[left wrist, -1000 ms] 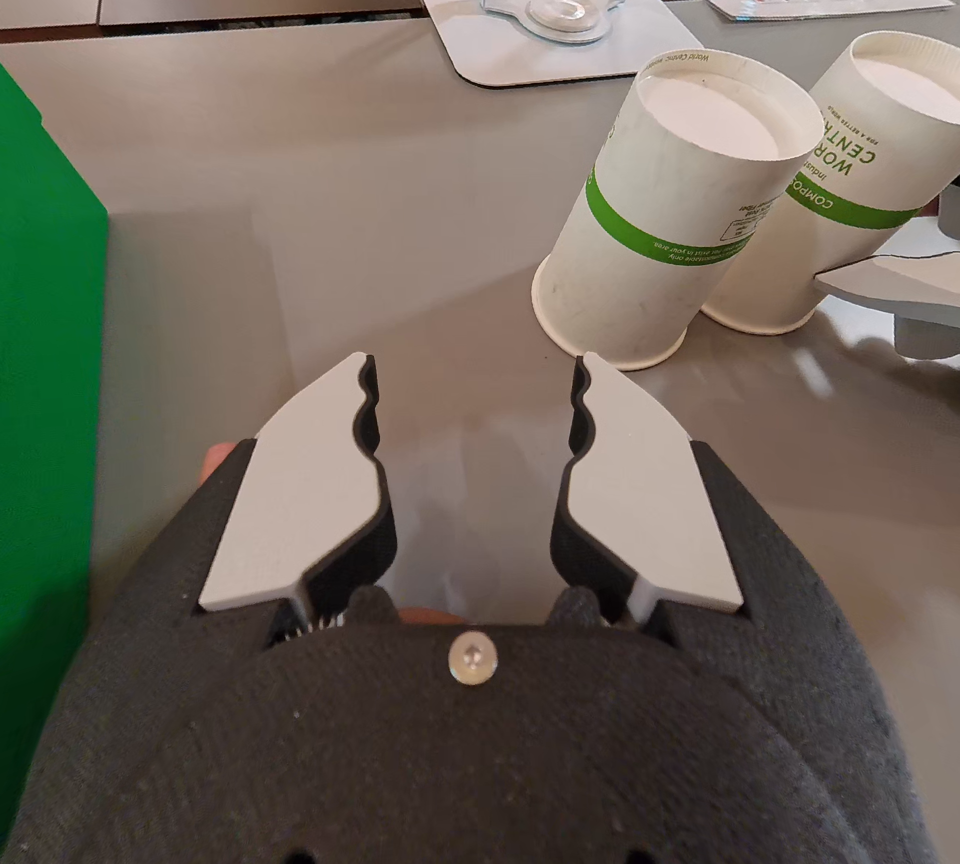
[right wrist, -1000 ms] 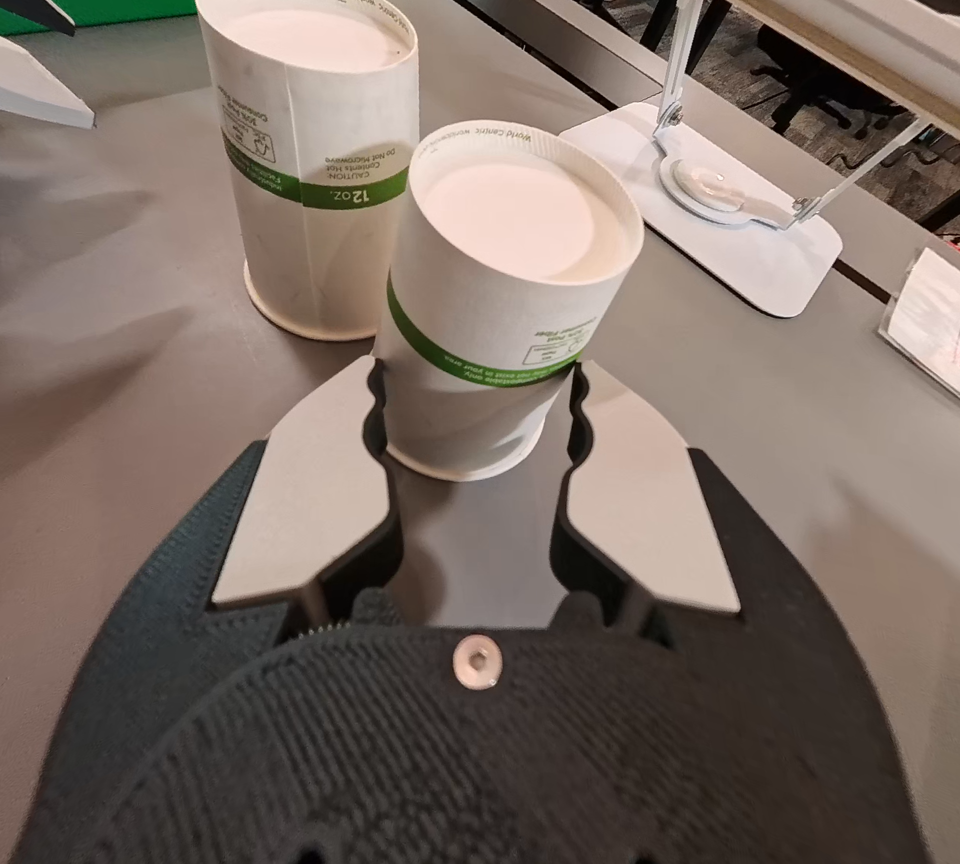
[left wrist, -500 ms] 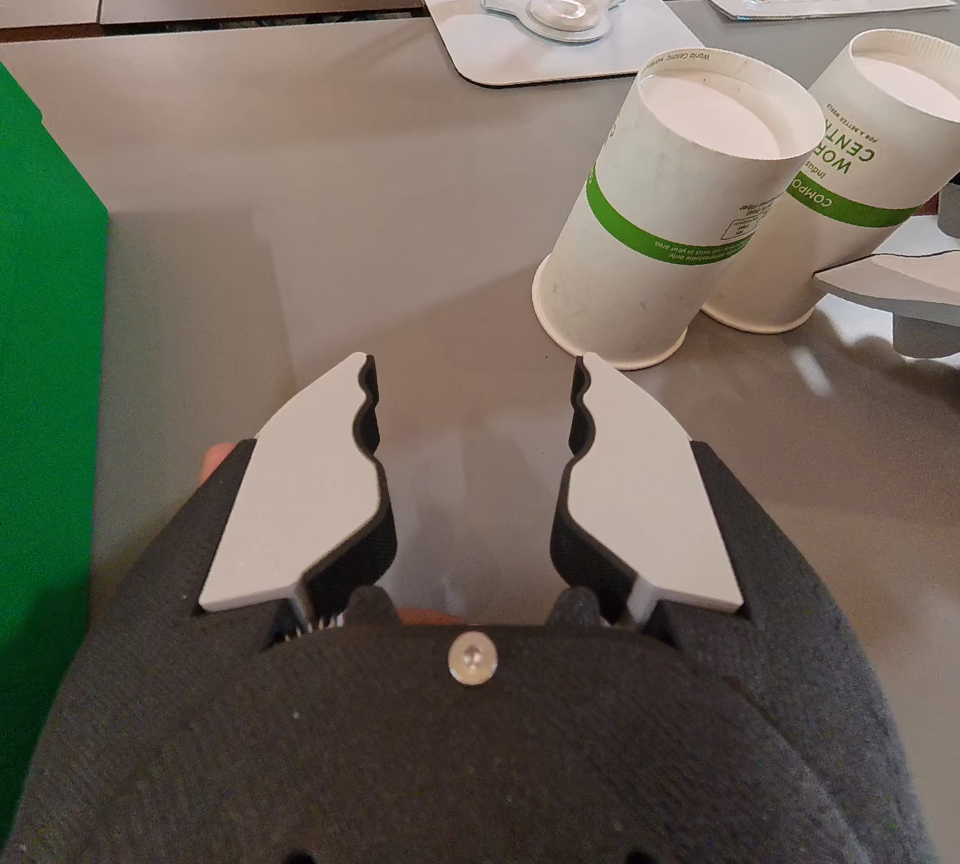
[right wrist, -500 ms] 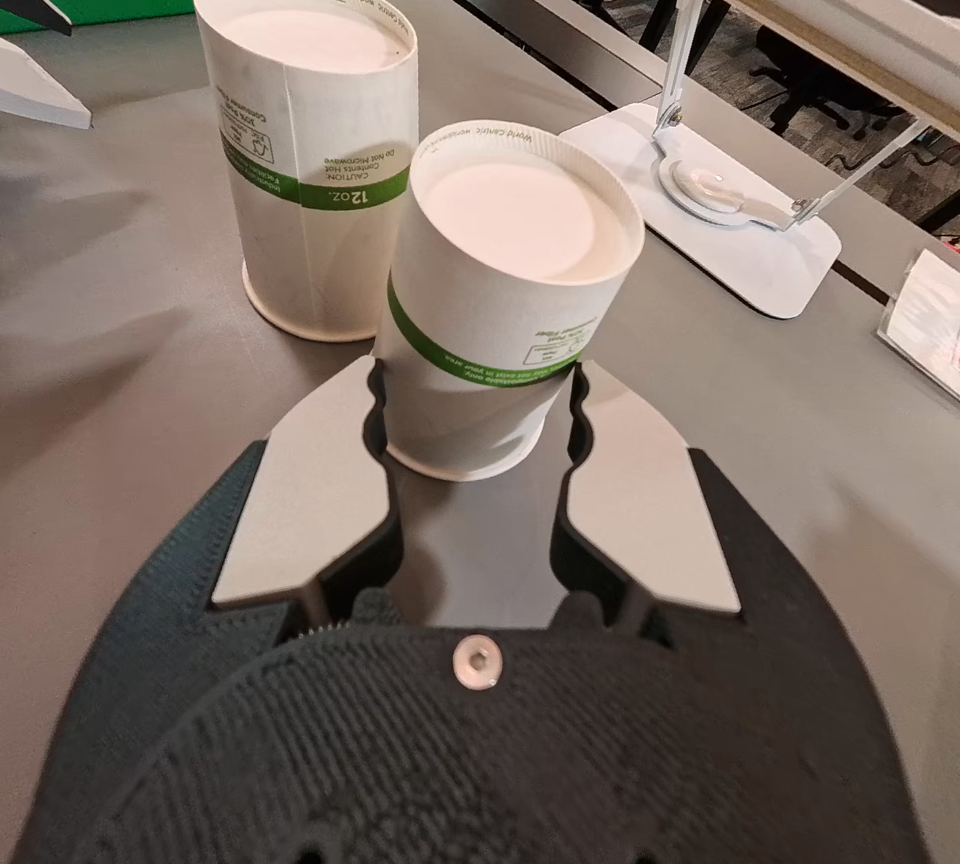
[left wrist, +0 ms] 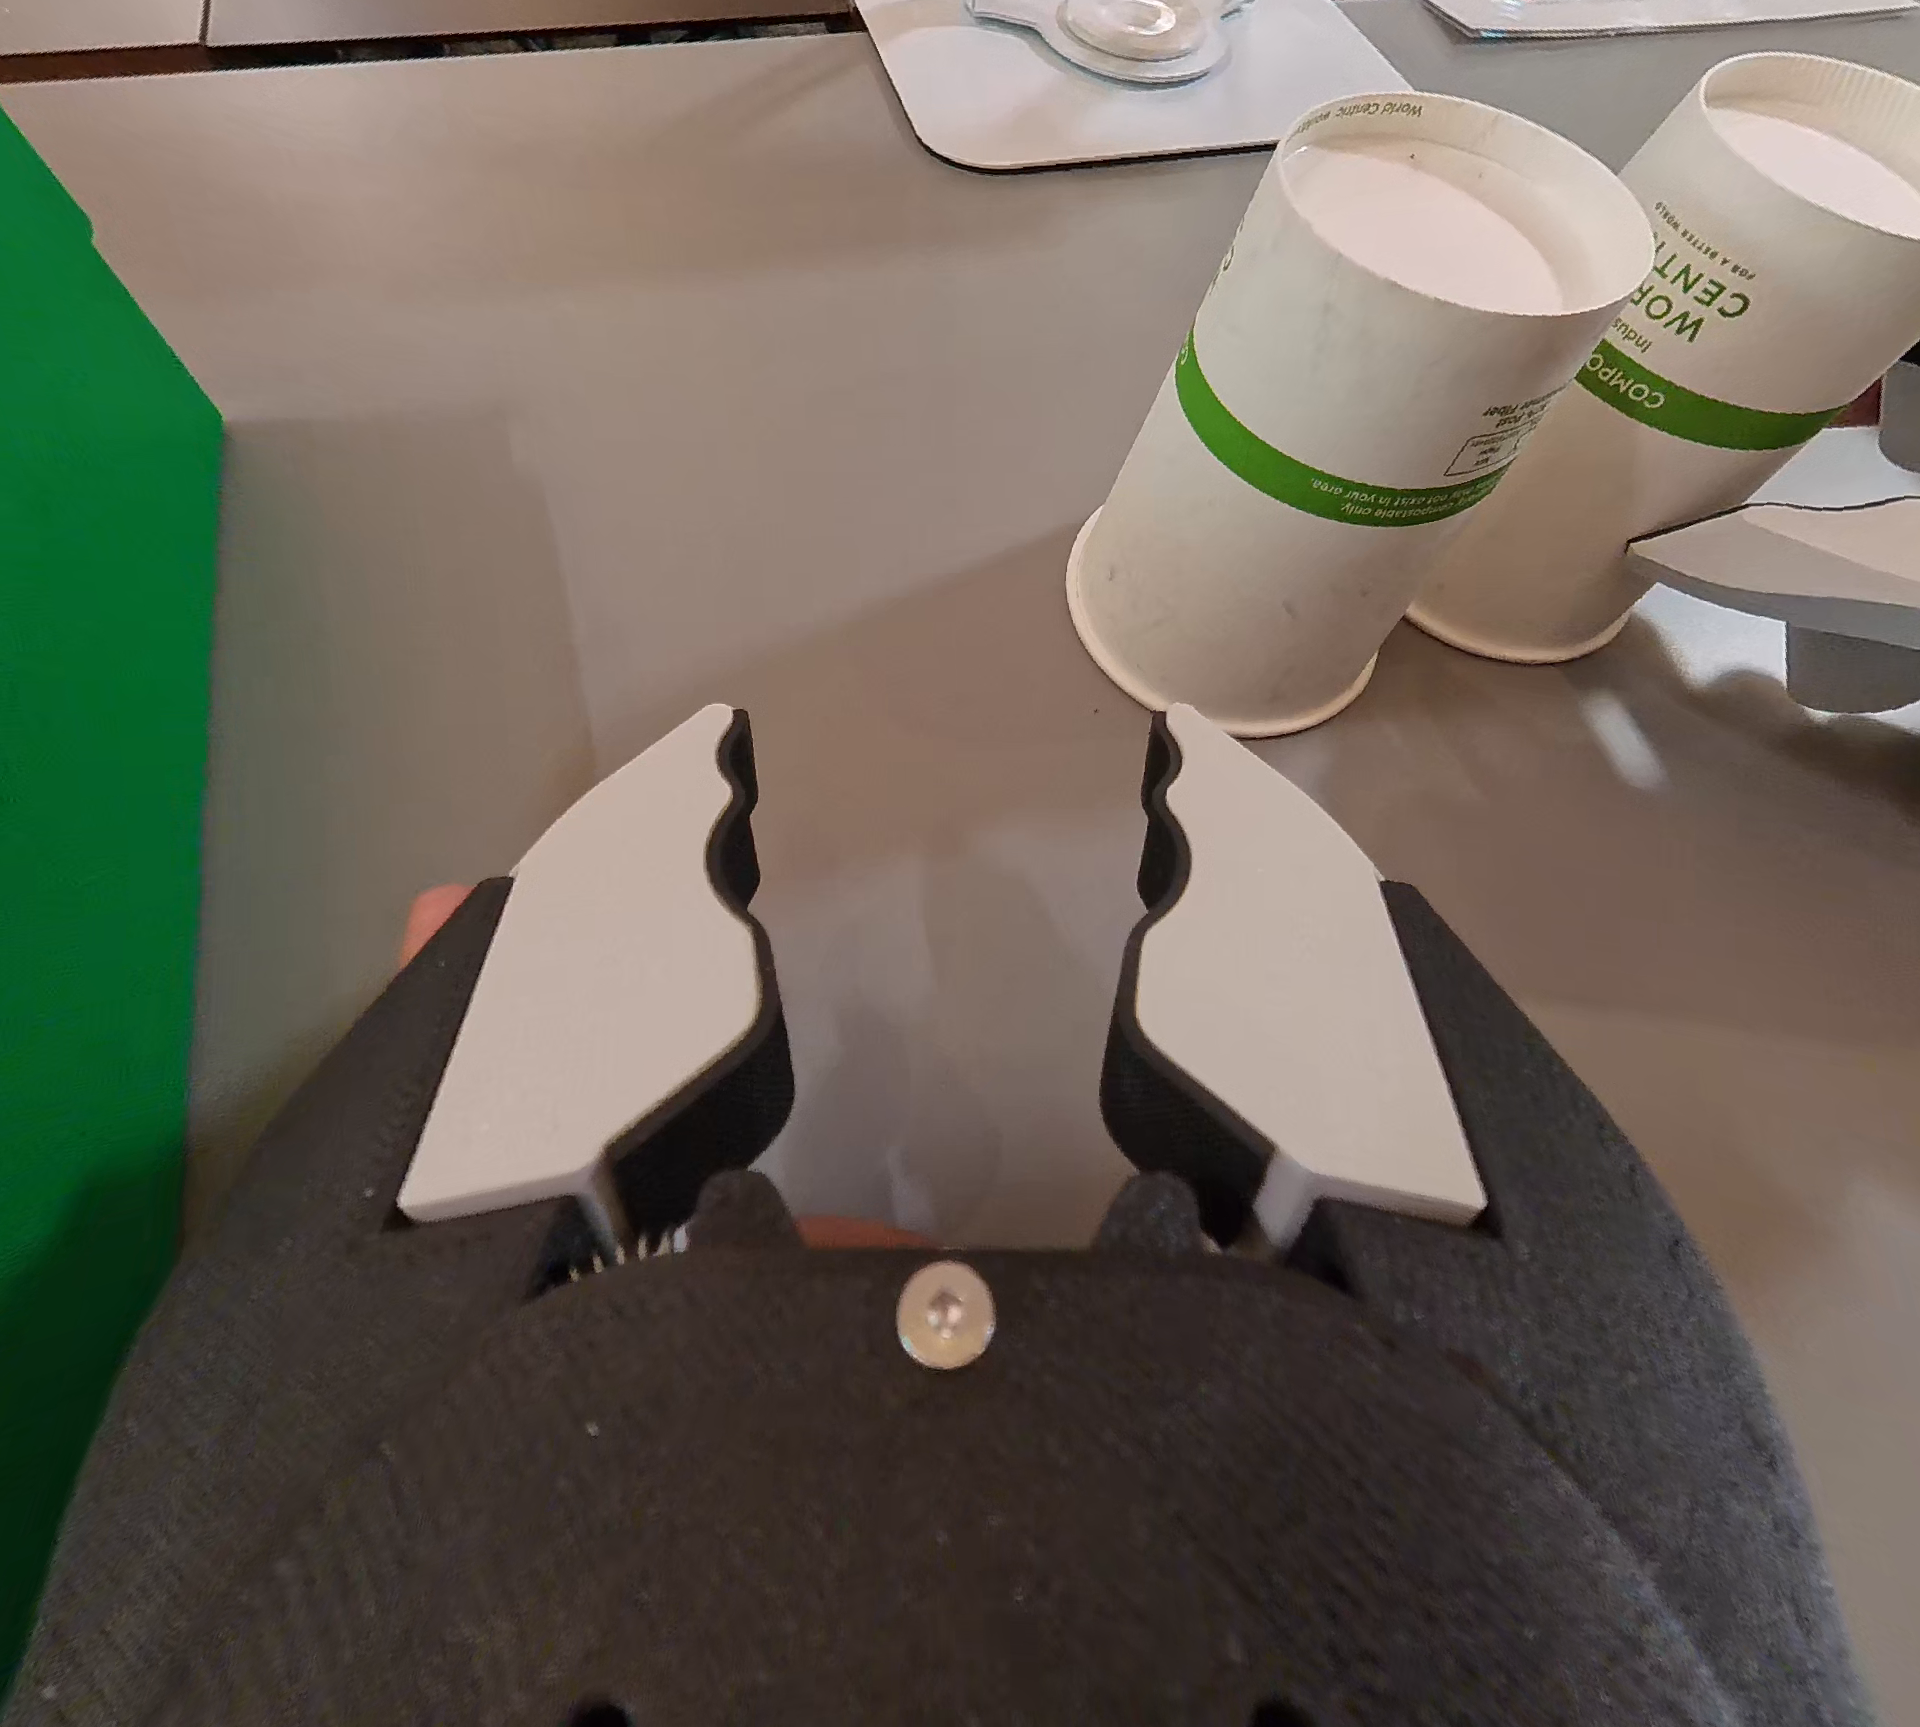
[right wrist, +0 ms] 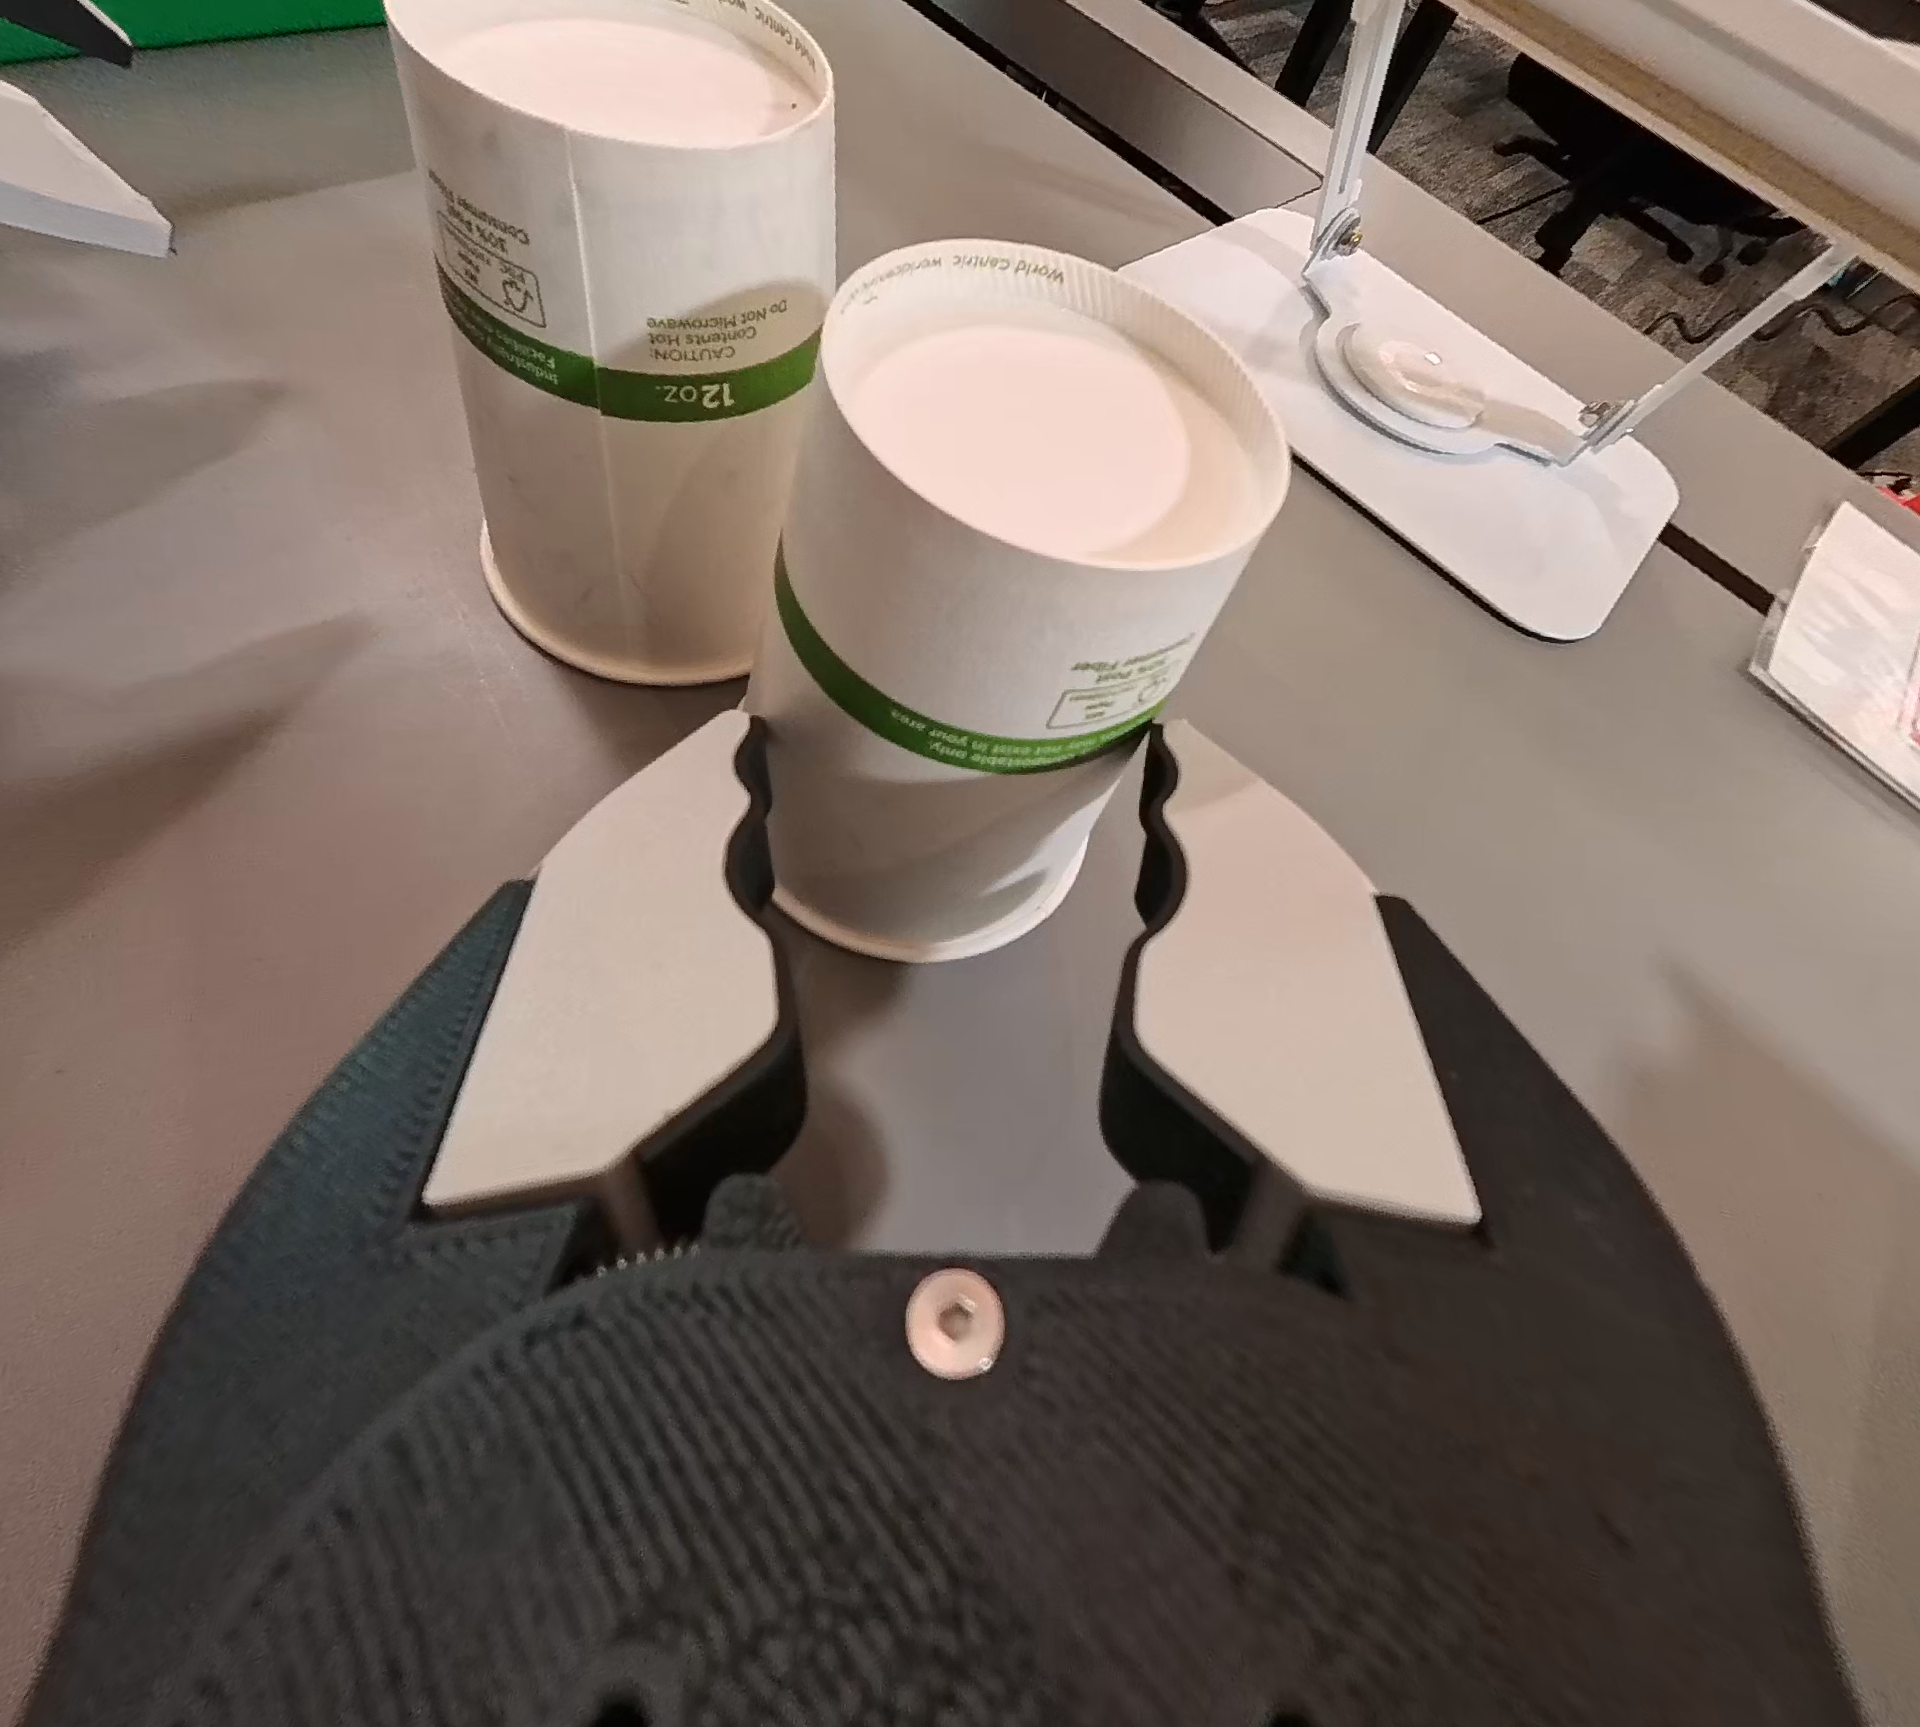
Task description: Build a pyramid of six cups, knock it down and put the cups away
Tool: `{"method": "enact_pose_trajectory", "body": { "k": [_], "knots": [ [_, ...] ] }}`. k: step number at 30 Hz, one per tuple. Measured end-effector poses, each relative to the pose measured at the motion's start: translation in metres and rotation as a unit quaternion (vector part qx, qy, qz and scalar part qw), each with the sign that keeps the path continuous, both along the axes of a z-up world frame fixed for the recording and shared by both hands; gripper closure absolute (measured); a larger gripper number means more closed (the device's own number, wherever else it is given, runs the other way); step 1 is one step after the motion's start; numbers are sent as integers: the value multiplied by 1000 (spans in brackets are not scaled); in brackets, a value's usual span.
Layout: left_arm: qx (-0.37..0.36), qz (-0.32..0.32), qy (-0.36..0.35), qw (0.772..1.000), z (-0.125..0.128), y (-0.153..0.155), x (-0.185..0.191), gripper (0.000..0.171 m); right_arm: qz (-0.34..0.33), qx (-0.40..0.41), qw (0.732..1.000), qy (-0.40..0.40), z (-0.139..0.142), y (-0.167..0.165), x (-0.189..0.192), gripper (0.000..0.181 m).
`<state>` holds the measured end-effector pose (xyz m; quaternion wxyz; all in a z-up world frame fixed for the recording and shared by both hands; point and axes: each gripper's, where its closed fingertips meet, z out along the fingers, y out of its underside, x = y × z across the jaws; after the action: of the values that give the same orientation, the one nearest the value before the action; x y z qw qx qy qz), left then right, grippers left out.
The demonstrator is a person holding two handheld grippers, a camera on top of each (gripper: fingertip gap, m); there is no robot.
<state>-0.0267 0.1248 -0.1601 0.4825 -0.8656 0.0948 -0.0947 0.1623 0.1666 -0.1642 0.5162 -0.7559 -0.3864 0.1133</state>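
Jaws of the right gripper [right wrist: 951, 747] stand released around the near upside-down paper cup [right wrist: 997, 597], its left side touching the left finger. Just beyond it sits a second upside-down paper cup [right wrist: 623, 389] on the grey tabletop [right wrist: 260, 742]. Left gripper [left wrist: 948, 732] jaws are released too, empty, near a green box [left wrist: 94, 638].

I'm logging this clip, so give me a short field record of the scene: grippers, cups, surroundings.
left gripper: open, over bare grey table, holding nothing
right gripper: open, fingers either side of the near cup; contact unclear
cups: both white with a green band, upside down; far cup stands beside the near one
surroundings: green box, white stand base
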Motion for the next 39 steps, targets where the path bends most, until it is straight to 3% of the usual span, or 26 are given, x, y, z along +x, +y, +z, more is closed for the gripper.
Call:
{"method": "enact_pose_trajectory", "body": {
  "k": [32, 35, 39],
  "knots": [
    [13, 4, -6, 1000, 6, -1, -2, 99, -1, 12, 1000, 7, 10, -4, 1, 104],
    [16, 4, -7, 1000, 8, -1, -1, 99, -3, 25, 999, 20, 23, -6, 2, 103],
    [18, 8, -8, 1000, 9, -2, -4, 99, 15, 70, 994, 77, 72, -26, -8, 103]
  ]
}}
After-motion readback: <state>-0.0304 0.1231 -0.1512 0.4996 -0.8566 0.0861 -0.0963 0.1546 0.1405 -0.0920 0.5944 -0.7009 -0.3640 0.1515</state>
